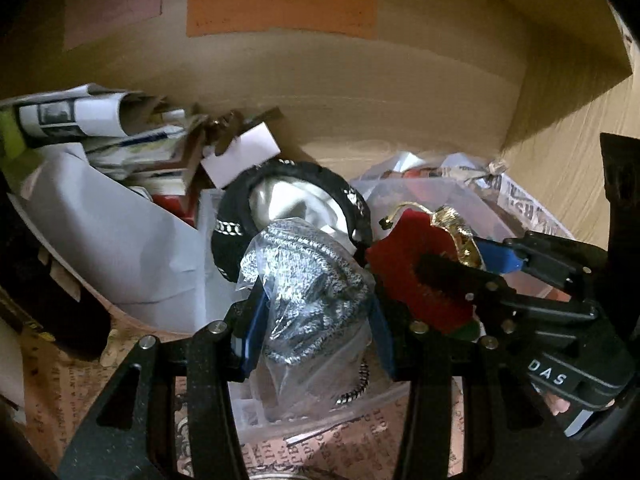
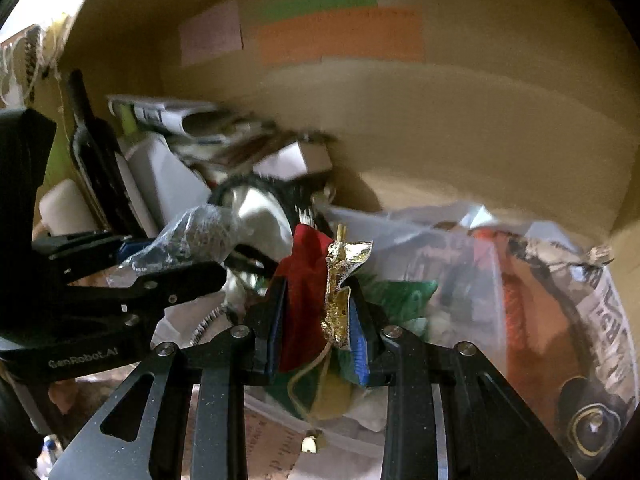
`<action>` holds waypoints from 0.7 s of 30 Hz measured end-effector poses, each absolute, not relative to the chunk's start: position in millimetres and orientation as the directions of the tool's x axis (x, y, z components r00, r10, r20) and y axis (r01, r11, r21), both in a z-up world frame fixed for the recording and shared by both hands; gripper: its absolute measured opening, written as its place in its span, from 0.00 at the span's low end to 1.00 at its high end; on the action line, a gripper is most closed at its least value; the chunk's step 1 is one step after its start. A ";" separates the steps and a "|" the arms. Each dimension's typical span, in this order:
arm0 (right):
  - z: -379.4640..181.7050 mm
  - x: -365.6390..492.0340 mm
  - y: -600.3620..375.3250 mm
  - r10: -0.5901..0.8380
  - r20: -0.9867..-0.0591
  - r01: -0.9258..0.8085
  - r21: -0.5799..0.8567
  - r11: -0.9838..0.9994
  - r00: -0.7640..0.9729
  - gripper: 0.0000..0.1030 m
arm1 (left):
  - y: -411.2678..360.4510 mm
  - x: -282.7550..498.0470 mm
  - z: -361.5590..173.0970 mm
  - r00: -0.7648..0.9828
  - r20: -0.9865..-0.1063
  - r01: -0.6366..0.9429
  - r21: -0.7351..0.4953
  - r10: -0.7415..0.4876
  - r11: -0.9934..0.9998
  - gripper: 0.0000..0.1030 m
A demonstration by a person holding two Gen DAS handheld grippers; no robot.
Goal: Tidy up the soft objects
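Note:
My left gripper [image 1: 316, 320] is shut on a grey knit item in a clear plastic bag [image 1: 308, 292]; the bag also shows in the right wrist view [image 2: 192, 236]. My right gripper [image 2: 316, 316] is shut on a red velvet pouch with gold trim [image 2: 308, 280], which shows in the left wrist view [image 1: 420, 272] beside the grey bag. Behind both lies a black cap with white lining [image 1: 292, 200]. Both grippers hold their items inside a cardboard box [image 1: 360, 92].
Rolled papers and booklets [image 1: 112, 120] fill the box's left side. A clear plastic container [image 2: 440, 260] with green and orange things and a newspaper-print bag [image 2: 600, 320] sit on the right. Coloured paper labels [image 1: 280, 8] are on the back wall.

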State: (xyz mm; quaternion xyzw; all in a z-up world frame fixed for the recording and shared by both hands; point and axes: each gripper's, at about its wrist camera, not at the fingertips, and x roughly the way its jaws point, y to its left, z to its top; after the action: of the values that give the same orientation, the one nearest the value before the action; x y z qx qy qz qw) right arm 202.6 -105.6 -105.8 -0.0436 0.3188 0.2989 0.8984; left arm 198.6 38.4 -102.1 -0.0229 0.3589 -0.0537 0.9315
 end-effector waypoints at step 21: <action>-57.5 163.9 -136.1 0.488 -0.509 -0.534 0.066 0.843 0.709 0.52 | 35.2 136.6 -44.3 0.867 -0.489 0.078 -0.049 -0.092 0.996 0.66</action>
State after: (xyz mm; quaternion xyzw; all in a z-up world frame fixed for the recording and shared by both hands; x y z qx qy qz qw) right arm 163.9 -136.1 -57.5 -0.0431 0.2629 0.2767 0.9233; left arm 136.6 35.2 -44.3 -0.0139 0.2539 -0.0439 0.9661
